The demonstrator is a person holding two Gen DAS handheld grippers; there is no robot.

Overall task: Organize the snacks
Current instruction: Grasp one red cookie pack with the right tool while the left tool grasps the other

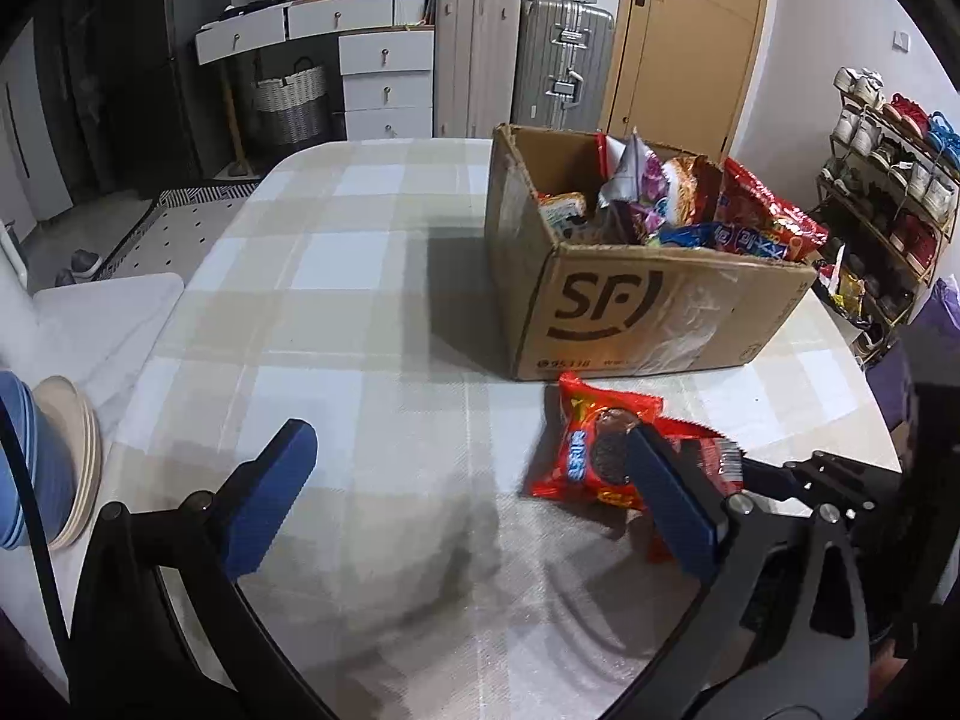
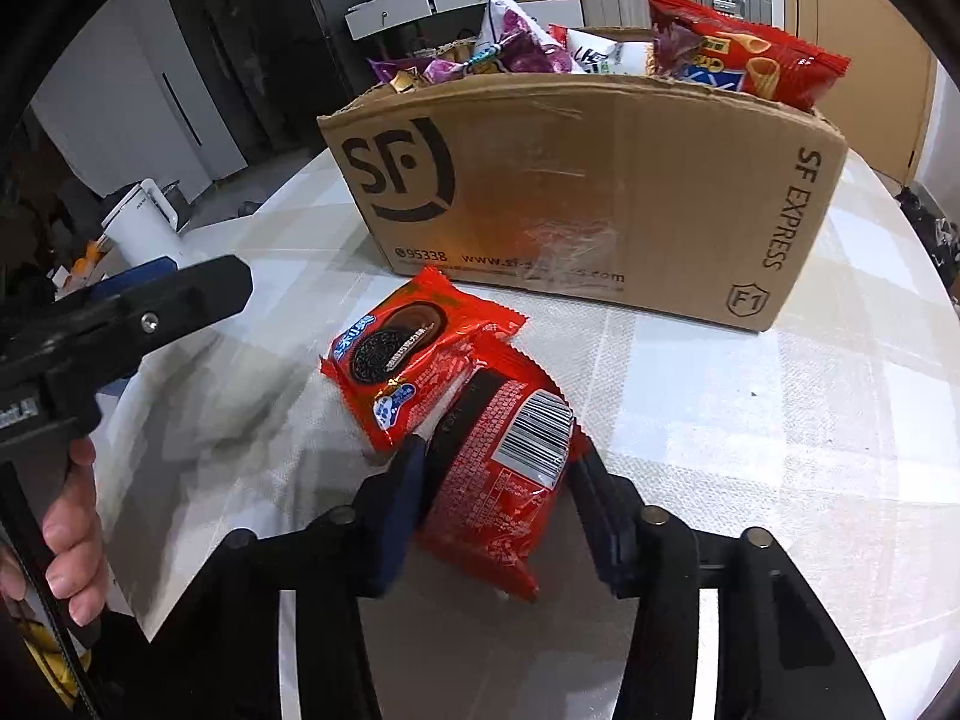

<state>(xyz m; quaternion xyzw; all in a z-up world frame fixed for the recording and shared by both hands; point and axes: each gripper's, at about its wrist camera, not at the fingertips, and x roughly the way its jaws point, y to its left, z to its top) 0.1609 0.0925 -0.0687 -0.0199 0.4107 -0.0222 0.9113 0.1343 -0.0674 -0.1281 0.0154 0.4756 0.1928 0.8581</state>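
Two red cookie packs lie on the checked tablecloth in front of an open cardboard box (image 2: 600,192) stuffed with snack bags. My right gripper (image 2: 498,450) is shut on the nearer pack (image 2: 498,492), which lies barcode side up with a blue pad pressing each side. The other pack (image 2: 396,354) shows a cookie picture and lies partly under it, towards the box. My left gripper (image 1: 468,438) hangs open over bare cloth, and its right finger (image 1: 666,498) overlaps the cookie-picture pack (image 1: 588,450) in that view. The box (image 1: 630,300) stands just beyond.
A stack of plates (image 1: 66,462) sits at the table's left edge beside a grey chair seat (image 1: 108,312). A shoe rack (image 1: 888,180) stands right of the table. Drawers and suitcases (image 1: 516,60) line the far wall. A hand (image 2: 72,528) holds the left gripper.
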